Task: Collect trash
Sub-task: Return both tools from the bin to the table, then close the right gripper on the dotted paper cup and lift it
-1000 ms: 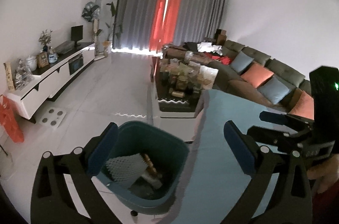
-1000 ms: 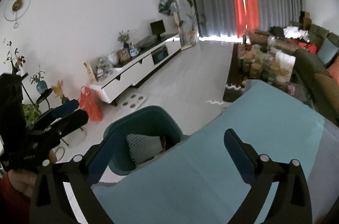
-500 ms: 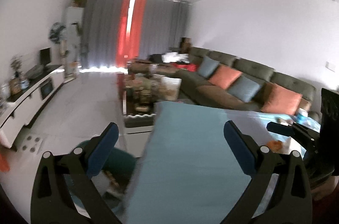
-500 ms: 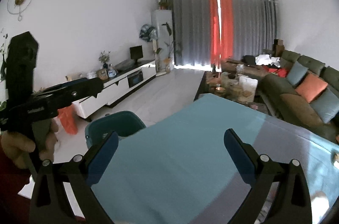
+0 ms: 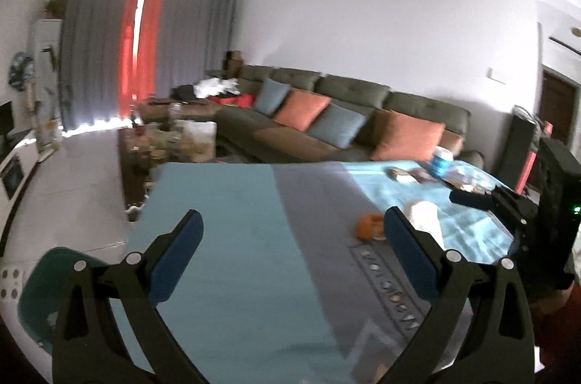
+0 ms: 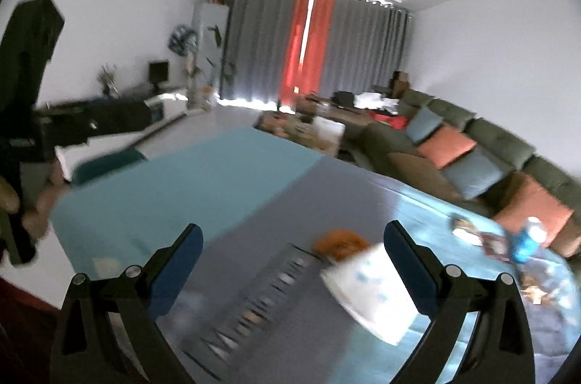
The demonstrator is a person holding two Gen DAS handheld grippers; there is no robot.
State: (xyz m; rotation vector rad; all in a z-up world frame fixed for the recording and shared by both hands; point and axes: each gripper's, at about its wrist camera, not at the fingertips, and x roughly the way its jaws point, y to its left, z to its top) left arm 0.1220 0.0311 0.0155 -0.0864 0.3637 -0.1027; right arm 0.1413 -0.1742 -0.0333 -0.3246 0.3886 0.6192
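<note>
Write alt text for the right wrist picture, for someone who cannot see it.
An open hand-held gripper with blue-padded fingers hangs over a table covered in a teal and grey tablecloth, pointing toward an orange lump and a white packet. Beyond are a green sofa, grey and red curtains, and a second hand-held gripper at left.

So a second ago both my grippers were aimed down at the bin, full view of the stuff inside. Now I've swung them up and over the table, and the bin's just a sliver at 8 o'clock in the left view and a blurry strip at 9 o'clock in the right one. New stuff has come into view: orange peel and a white tissue pack near my right gripper, plus a blue bottle out at 3 o'clock. Right view's gone blurry.
</note>
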